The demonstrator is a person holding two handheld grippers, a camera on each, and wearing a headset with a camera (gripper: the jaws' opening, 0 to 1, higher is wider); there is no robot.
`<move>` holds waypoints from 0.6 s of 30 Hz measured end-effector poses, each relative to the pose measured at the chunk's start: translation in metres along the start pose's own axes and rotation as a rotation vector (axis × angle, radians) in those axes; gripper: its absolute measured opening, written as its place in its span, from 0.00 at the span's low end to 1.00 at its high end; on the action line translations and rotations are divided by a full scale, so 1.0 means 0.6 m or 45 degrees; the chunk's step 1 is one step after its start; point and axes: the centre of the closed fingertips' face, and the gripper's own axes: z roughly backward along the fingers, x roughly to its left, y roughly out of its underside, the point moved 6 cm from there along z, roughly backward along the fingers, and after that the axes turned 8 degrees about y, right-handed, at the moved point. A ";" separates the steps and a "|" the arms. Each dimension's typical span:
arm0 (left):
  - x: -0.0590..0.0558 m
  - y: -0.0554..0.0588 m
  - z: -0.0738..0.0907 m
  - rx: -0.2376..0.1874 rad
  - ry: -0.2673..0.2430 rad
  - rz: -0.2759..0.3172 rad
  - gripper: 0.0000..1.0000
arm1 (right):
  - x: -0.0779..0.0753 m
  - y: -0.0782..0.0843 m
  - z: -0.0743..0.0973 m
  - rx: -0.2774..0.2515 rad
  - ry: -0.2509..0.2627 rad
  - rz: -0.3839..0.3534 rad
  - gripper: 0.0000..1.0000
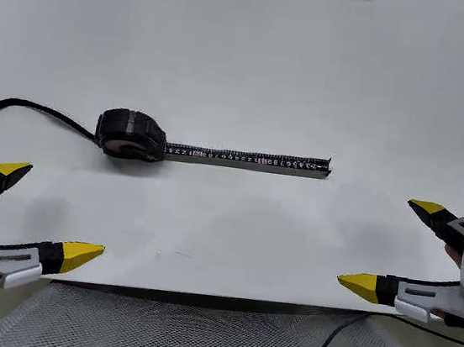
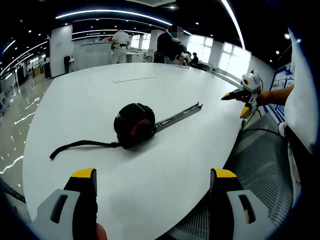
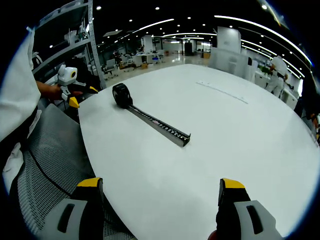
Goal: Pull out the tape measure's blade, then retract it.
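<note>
Hovering at the near edge of the white counter (image 1: 246, 57), the left gripper (image 1: 62, 209) is holding its jaws spread wide and pinching nothing. Further right, a wrist strap (image 1: 41, 110) is trailing off the tape measure (image 1: 129, 134), whose black case is lying on the counter, well apart from both grippers. The blade (image 1: 247, 157) is running rightward out of the case, flat on the counter, and ending in its hook (image 1: 328, 167). At the far right, the right gripper (image 1: 378, 241) is likewise gaping open and empty. With the blade drawn out, the pulling step is looking done and the retracting is pending. The next move is calling for one gripper steadying the case while the other is guiding the blade back in.
</note>
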 end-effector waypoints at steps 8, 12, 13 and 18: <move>-0.002 -0.002 0.001 0.002 0.005 -0.001 0.90 | 0.003 -0.002 -0.002 -0.003 -0.008 -0.006 0.94; -0.004 -0.001 0.002 0.002 0.006 0.002 0.90 | 0.004 -0.002 -0.004 -0.002 -0.011 -0.005 0.94; -0.004 -0.001 0.003 0.003 0.006 0.003 0.90 | 0.005 -0.002 -0.004 -0.001 -0.012 -0.004 0.94; -0.006 -0.008 0.002 -0.004 0.010 0.001 0.90 | 0.006 0.000 -0.004 0.009 -0.018 0.003 0.93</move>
